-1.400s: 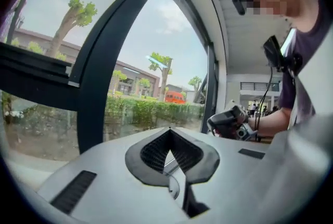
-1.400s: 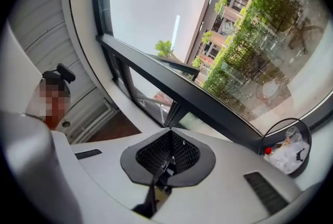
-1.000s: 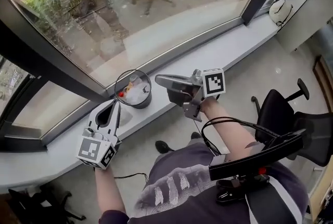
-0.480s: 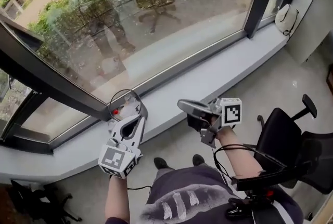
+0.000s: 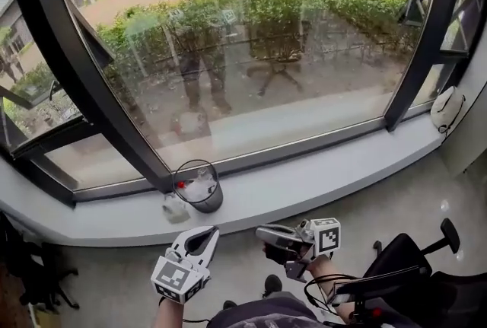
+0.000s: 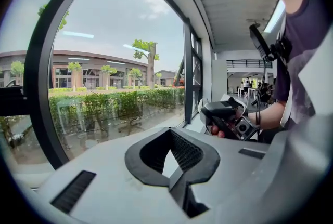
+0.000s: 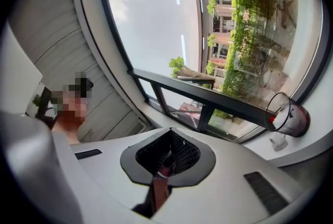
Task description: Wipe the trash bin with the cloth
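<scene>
The trash bin [image 5: 197, 186], a small see-through bin with a dark base and white and red scraps inside, stands on the grey window sill [image 5: 304, 182]. A crumpled white cloth [image 5: 174, 208] lies on the sill against the bin's left side. My left gripper [image 5: 208, 232] is below the sill edge, shut and empty, pointing up toward the bin. My right gripper [image 5: 262, 232] is also shut and empty, level with the left one and pointing left. The right gripper view shows the bin [image 7: 289, 114] and the cloth [image 7: 278, 141] far off at the right.
A large curved window with dark frames [image 5: 99, 90] rises behind the sill. A white rounded object [image 5: 446, 108] sits at the sill's far right end. A black office chair [image 5: 415, 273] stands at my right, and dark chair legs [image 5: 30, 273] show at the lower left.
Both grippers have drawn back from the sill and now hang below its edge. The left one was beside the bin. The head view has tilted up toward the window.
</scene>
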Motion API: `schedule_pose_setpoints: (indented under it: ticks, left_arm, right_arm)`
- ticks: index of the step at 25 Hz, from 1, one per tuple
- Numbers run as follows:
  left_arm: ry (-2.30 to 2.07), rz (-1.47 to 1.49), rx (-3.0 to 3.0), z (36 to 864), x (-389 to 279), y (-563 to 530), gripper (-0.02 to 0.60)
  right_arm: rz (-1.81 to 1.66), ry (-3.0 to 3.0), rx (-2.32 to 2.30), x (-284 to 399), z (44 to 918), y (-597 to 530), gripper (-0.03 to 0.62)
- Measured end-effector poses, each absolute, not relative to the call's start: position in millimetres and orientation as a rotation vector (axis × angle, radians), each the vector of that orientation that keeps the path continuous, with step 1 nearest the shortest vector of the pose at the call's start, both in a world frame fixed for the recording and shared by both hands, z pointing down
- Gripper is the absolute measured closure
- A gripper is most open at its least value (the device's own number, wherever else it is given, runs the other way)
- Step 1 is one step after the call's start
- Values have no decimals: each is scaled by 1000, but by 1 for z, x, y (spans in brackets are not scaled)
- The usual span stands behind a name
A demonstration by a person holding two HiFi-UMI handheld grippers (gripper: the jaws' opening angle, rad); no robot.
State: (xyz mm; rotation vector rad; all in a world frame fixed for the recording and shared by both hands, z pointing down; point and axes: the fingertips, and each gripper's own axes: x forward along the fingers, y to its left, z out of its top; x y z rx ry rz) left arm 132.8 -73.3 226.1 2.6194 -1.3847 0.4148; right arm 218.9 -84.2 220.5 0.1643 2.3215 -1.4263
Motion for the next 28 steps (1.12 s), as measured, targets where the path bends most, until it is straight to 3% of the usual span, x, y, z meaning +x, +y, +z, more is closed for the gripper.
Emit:
schedule_pose_setpoints:
  ticks: [13, 17, 21, 28]
  left_arm:
    - [-1405, 365, 2764, 209, 70, 46, 586]
    - [-1392, 154, 2741, 211, 42, 84, 586]
    - [-1195, -101, 2694, 203, 70, 110, 586]
    - [-890, -73, 2847, 181, 130, 140, 586]
  right_arm:
    - [-1347, 2397, 54, 133, 203, 28, 595]
    - [-1228, 2542, -47, 113, 209, 68, 595]
    - [-1229, 2570, -250, 126, 199, 96, 595]
    - [-1074, 2495, -493, 184, 171, 121, 595]
